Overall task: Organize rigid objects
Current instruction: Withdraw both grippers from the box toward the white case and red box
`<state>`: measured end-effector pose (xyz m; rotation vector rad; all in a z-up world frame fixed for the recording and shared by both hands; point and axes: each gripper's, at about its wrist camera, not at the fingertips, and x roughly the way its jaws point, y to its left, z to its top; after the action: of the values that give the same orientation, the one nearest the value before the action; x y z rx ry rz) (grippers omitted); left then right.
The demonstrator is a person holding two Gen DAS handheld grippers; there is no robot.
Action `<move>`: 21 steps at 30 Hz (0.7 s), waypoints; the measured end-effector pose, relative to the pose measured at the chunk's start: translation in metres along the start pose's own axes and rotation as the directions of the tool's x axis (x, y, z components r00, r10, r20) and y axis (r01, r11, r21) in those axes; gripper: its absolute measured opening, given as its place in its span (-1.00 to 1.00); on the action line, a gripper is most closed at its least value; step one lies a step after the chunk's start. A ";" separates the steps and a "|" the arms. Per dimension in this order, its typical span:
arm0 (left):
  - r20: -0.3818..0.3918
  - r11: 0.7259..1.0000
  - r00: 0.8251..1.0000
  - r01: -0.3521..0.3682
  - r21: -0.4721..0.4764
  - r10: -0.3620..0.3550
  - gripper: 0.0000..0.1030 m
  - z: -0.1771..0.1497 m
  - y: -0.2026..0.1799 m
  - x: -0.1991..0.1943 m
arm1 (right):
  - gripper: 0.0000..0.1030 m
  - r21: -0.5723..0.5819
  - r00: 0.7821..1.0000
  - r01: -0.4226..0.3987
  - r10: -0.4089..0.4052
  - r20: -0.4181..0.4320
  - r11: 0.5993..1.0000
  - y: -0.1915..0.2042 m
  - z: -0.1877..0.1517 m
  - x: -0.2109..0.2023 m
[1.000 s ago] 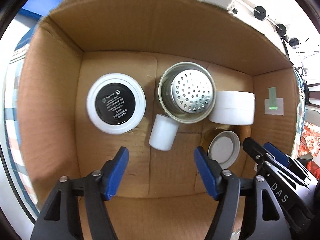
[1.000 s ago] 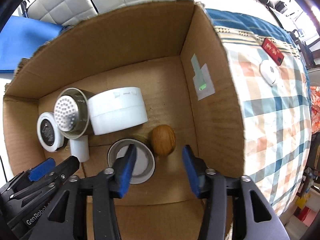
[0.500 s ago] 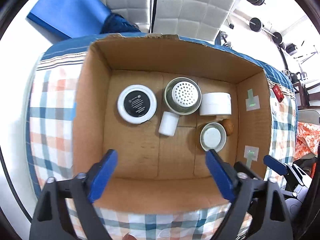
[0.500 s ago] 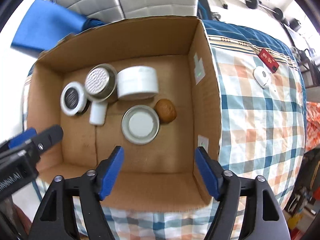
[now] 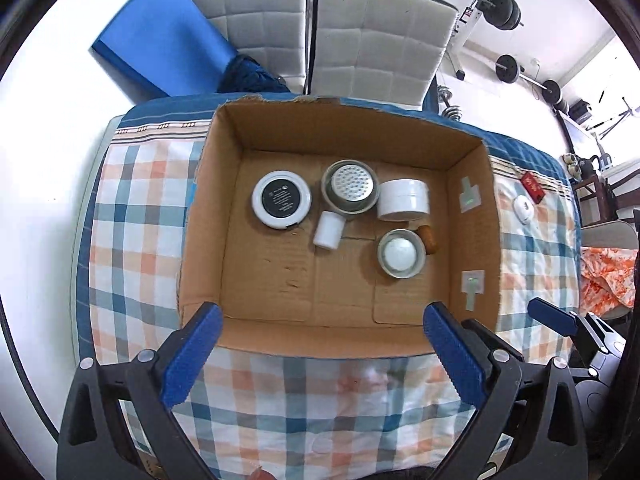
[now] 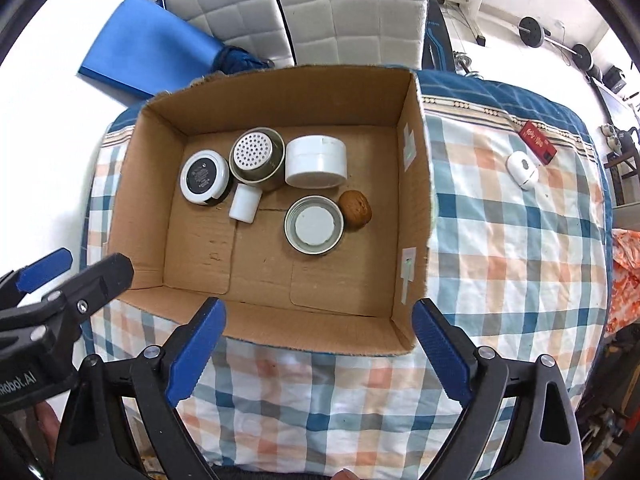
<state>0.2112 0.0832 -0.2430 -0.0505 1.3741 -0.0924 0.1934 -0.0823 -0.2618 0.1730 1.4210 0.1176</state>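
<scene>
Your left tongs (image 5: 320, 350) hang above the near wall of the cardboard box (image 5: 208, 208), jaws opening wide with nothing between them. Inside the box, going left to right in the left wrist view: a white jar with a black lid (image 5: 281, 199) stands toward 9 o'clock of the floor; just right of it sits a metal cup with a perforated bottom (image 5: 351, 190), and a small white cylinder (image 5: 329, 230) lies tilted at the cup's 7 o'clock, touching it. A wide white tub (image 5: 403, 199) lies on its side against the cup's right edge. At the tub's 6 o'clock rests a metal lid (image 5: 400, 254), with a brown walnut-like object (image 5: 428, 238) touching its right rim.

Your right tongs (image 6: 318, 350) are also opening, empty, over the near wall at the box's right-hand corner. The box sits on a checked cloth (image 6: 500, 240) covering the surface; at 2 o'clock on it lie a white gadget (image 6: 522, 169) and a red box (image 6: 537, 142), just beside each other.
</scene>
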 end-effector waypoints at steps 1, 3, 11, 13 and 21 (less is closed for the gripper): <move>0.008 1.000 1.000 0.001 0.005 -0.001 1.00 0.000 -0.006 -0.003 | 0.86 0.004 1.000 -0.005 0.005 0.004 1.000 -0.005 -0.001 -0.004; 0.020 1.000 1.000 0.004 0.015 -0.005 1.00 0.002 -0.020 -0.008 | 0.87 0.015 1.000 -0.010 0.010 0.011 1.000 -0.016 -0.001 -0.012; 0.054 0.992 0.997 0.040 0.122 -0.047 1.00 0.025 -0.123 -0.010 | 0.86 0.139 0.998 0.029 -0.035 0.045 0.990 -0.114 0.006 -0.044; 0.050 0.985 0.998 0.041 0.165 -0.050 1.00 0.033 -0.155 -0.002 | 0.87 0.180 0.996 0.058 -0.069 0.051 0.982 -0.145 0.011 -0.050; -0.002 0.974 1.000 0.030 0.226 -0.030 1.00 0.078 -0.266 0.062 | 0.87 0.336 0.986 0.139 -0.160 0.036 0.931 -0.276 0.036 -0.045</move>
<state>0.2897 -0.1884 -0.2640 0.1193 1.3535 -0.2736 0.2166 -0.3634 -0.2652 0.3432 1.3784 -0.2552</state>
